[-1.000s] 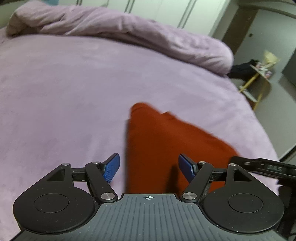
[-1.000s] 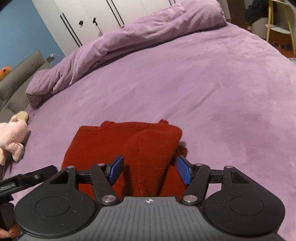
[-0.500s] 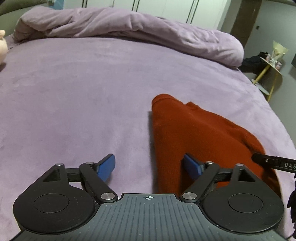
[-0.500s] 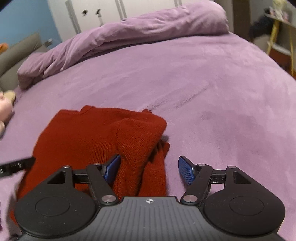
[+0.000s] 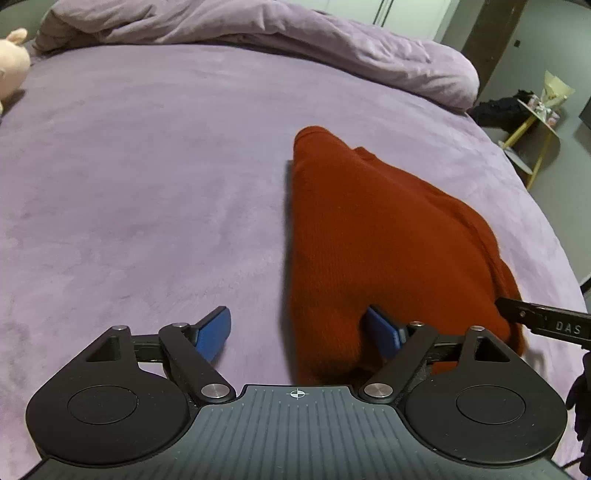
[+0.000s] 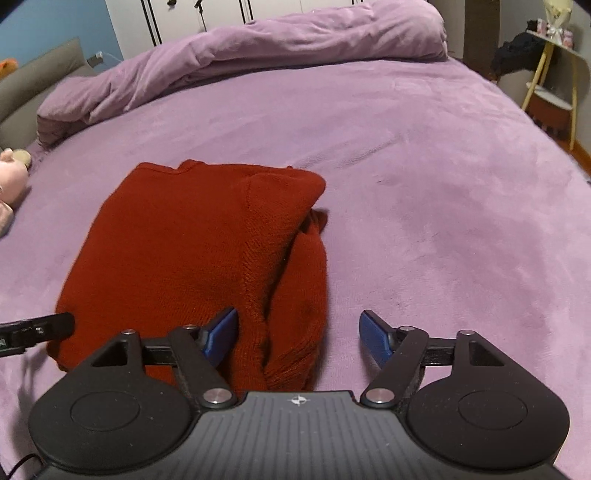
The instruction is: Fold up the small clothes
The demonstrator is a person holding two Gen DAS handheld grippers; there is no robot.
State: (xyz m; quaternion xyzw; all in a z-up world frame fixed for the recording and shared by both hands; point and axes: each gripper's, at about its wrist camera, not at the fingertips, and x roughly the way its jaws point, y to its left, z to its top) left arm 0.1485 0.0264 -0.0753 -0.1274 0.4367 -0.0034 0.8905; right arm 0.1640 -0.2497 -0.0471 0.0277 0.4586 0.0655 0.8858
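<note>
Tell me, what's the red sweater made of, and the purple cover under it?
The red sweater looks like knitted yarn, maybe wool or acrylic: you can see ribbed stitch rows and a soft, matte surface. The purple cover seems to be plush fleece or velvet: short fuzzy nap with darker brushed patches.

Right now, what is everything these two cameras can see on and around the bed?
rust-red knitted sweater: one, folded, near edge of the bed
purple plush bedspread: one, covers the bed
rumpled purple duvet: one, heaped along the far side
pink plush toy: one, far left edge
yellow-legged side table: one, right of the bed, dark clothing on it
white wardrobe doors: behind the bed
left gripper: black, blue pads, open over the sweater's left edge
right gripper: same, jaws opening over its right edge
</note>
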